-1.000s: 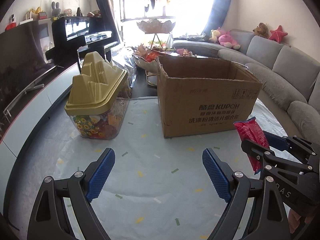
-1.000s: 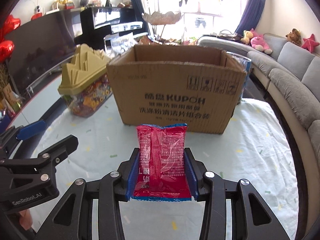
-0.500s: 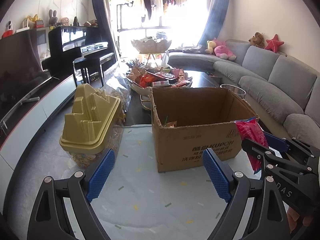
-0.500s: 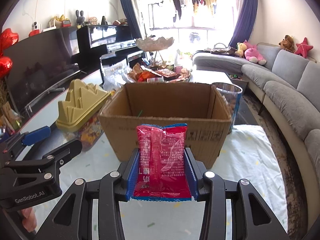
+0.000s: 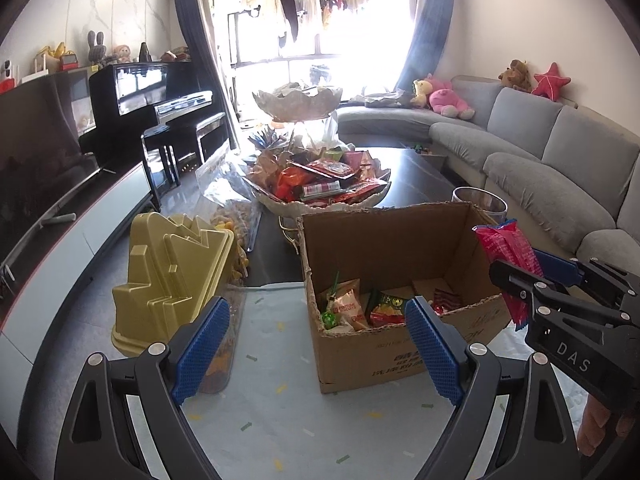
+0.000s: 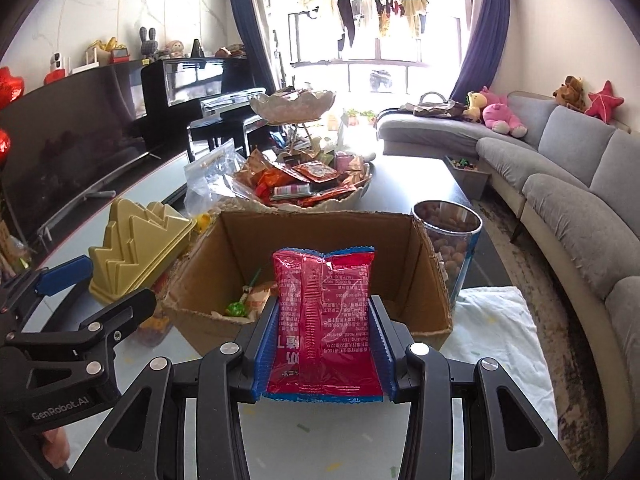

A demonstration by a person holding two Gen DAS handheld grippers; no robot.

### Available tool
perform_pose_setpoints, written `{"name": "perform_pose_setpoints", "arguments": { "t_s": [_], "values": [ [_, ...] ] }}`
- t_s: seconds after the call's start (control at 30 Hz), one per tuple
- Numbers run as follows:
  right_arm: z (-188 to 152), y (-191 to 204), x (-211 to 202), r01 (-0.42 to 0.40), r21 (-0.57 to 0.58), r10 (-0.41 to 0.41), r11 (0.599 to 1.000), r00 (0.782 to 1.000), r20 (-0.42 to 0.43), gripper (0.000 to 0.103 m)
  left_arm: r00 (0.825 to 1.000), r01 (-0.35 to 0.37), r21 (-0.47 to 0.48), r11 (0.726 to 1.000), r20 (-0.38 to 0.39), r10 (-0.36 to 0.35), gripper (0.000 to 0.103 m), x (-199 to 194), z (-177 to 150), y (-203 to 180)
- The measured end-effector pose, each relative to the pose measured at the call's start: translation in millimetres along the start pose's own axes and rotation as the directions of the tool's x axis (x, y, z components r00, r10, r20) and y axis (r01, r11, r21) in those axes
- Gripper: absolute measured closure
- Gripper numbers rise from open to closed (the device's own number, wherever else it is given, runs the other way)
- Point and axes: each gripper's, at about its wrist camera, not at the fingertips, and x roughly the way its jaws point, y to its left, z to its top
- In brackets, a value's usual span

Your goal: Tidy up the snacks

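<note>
My right gripper (image 6: 324, 344) is shut on a red snack packet (image 6: 324, 312) and holds it upright above the near rim of an open cardboard box (image 6: 432, 272). The packet (image 5: 508, 248) and right gripper (image 5: 560, 292) also show at the right of the left wrist view. The box (image 5: 400, 360) holds several snack packets (image 5: 360, 308) on its floor. My left gripper (image 5: 316, 344) is open and empty, raised in front of the box's near left corner.
A candy jar with a gold stepped lid (image 5: 176, 272) stands left of the box. A tiered white bowl full of snacks (image 5: 320, 188) stands behind it. A clear tub of nuts (image 6: 448, 240) is at the box's right. A grey sofa (image 5: 540, 168) runs along the right.
Both grippers have risen, so I now look down into the box. The red packet has moved forward to over the box's near rim, still held.
</note>
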Motion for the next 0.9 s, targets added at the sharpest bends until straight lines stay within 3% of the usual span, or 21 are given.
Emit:
{"name": "perform_pose_setpoints", "arguments": {
  "t_s": [0.37, 0.43, 0.5, 0.9],
  "values": [
    [28, -9, 37, 0.024, -0.004, -0.024, 1.000, 0.999, -0.031, 0.059, 1.000, -0.017, -0.018, 1.000, -0.016, 0.017, 0.012, 19, 11, 5],
    [30, -10, 42, 0.031, -0.004, -0.031, 1.000, 0.999, -0.034, 0.054, 1.000, -0.019, -0.019, 1.000, -0.015, 0.019, 0.012, 19, 11, 5],
    [31, -12, 42, 0.033, 0.007, -0.033, 0.999, 0.999, -0.033, 0.042, 1.000, -0.021, -0.019, 1.000, -0.013, 0.020, 0.012, 18, 10, 5],
    [3, -15, -2, 0.052, 0.021, -0.052, 0.998, 0.998, 0.018, 0.036, 0.998, -0.030, 0.017, 0.999, 0.064, 0.029, 0.008, -23, -3, -7]
  ]
}}
